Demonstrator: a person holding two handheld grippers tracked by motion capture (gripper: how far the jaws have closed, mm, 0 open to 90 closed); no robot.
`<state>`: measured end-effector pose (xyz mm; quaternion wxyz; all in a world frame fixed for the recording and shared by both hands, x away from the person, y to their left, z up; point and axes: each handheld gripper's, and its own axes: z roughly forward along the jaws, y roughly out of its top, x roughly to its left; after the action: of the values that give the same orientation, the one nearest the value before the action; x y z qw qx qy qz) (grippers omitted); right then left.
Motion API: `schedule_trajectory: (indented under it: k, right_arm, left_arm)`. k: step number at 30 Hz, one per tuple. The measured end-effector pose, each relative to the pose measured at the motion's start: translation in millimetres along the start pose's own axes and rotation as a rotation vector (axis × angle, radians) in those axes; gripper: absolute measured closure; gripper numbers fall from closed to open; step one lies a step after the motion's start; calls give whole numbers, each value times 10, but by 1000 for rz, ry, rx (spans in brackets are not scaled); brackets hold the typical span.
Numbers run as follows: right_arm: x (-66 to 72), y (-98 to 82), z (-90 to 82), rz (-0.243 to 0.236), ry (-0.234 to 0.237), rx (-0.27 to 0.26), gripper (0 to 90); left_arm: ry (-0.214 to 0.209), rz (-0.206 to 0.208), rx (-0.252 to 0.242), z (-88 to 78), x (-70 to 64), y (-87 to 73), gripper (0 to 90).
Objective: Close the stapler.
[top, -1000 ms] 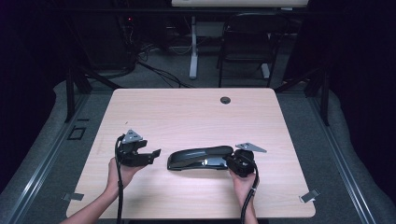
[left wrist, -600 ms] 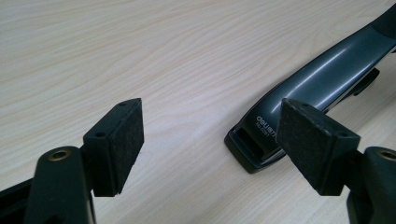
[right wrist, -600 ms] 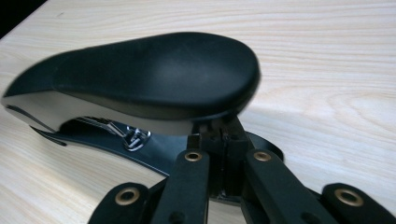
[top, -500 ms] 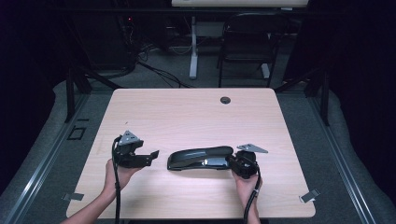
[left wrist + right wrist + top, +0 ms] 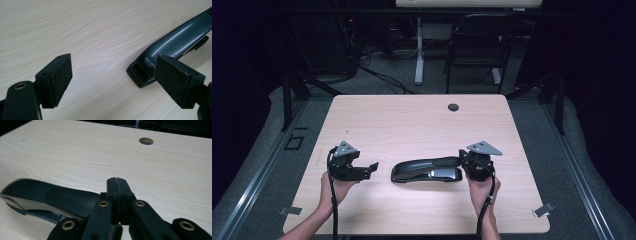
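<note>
Centrally placed toward the near side of the worktop (image 5: pixel 412 125): a black stapler (image 5: pixel 427 170), lying lengthwise between the two hands, with bare wood all around and a wide stretch beyond up to the cable hole (image 5: pixel 453 107). Left gripper (image 5: pixel 371 167) just short of its left end, fingers (image 5: pixel 56 80) wide and just been opening, nothing between. Right gripper (image 5: pixel 117 185) at its right end, fingers pressed together, empty. Close up from the left gripper view: small pale lettering on the stapler's nose, too blurred to read.
</note>
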<state>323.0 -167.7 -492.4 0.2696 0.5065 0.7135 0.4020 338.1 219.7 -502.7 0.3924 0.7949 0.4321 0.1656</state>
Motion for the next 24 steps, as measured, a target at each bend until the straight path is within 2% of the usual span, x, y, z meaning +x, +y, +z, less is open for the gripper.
schedule_trajectory:
  k: [2, 3, 9, 15, 18, 20, 22, 23, 24]
  right_arm:
    - [69, -22, 63, -27, 4, 23, 900]
    - [81, -36, 70, -32, 1, 16, 900]
    - [97, -85, 79, -33, -9, 16, 900]
    - [60, -201, 134, -5, -5, 22, 900]
    - [47, -251, 174, -8, -9, 40, 900]
    - [21, -280, 168, 21, 13, 21, 900]
    - [24, -280, 171, 20, 8, 26, 900]
    - [36, -287, 185, 4, 1, 33, 900]
    - [33, -293, 179, 14, 3, 30, 900]
  left_arm:
    - [5, -2, 2, 5, 20, -13, 143]
    - [4, -10, 2, 9, 30, -18, 141]
    - [6, -6, 6, 21, 42, -19, 138]
    - [8, -13, 9, 24, 55, -21, 138]
    - [9, -15, 12, 32, 63, -26, 138]
    - [7, -12, 15, 40, 67, -26, 138]
    - [9, -14, 17, 49, 60, -24, 138]
    - [7, -14, 15, 55, 54, -23, 138]
    - [6, -12, 17, 58, 51, -20, 138]
